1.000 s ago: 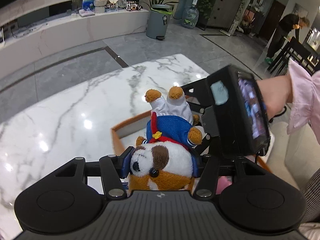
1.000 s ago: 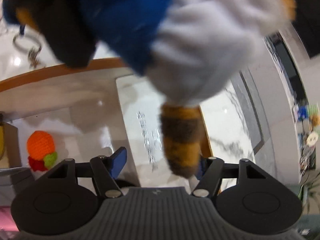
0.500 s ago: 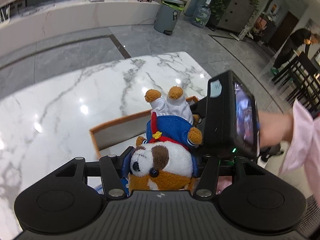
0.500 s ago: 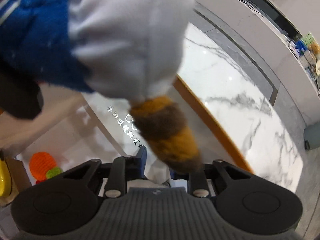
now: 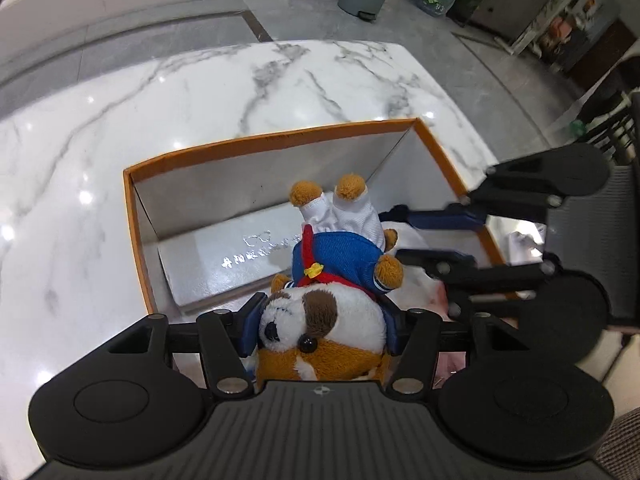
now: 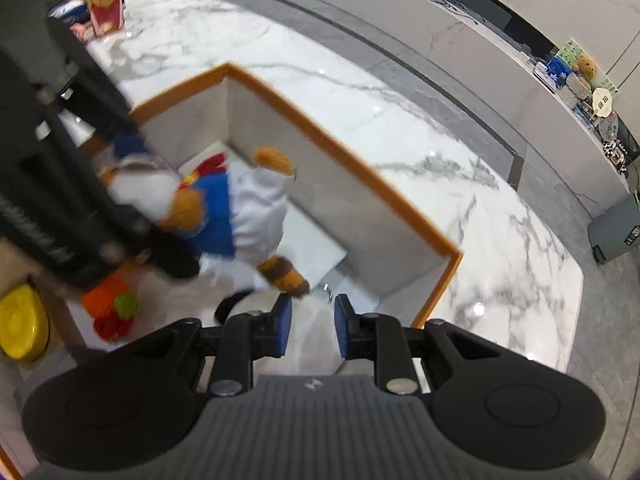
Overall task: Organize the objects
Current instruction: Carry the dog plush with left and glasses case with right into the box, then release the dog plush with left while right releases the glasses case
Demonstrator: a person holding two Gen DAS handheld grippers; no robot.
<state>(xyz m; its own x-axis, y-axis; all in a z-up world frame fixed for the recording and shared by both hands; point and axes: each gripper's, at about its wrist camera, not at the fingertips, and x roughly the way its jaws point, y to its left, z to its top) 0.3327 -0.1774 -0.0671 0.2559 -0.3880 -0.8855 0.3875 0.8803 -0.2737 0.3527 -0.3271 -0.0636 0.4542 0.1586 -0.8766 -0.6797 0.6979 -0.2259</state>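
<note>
The white marble tabletop [image 5: 168,128] carries an open box [image 5: 132,216] with an orange rim and pale inner walls. Above the box's interior hangs a plush dog [image 5: 328,304] in a blue top and white trousers, head toward the camera and feet pointing away. The left gripper [image 5: 320,332] clamps the dog's head between its blue-padded jaws. The right gripper [image 6: 309,330] sits just beside the dog's tail, its jaws narrowed but with nothing between them. Inside the box lie an orange knitted toy [image 6: 110,304] and a yellow object [image 6: 20,326].
</note>
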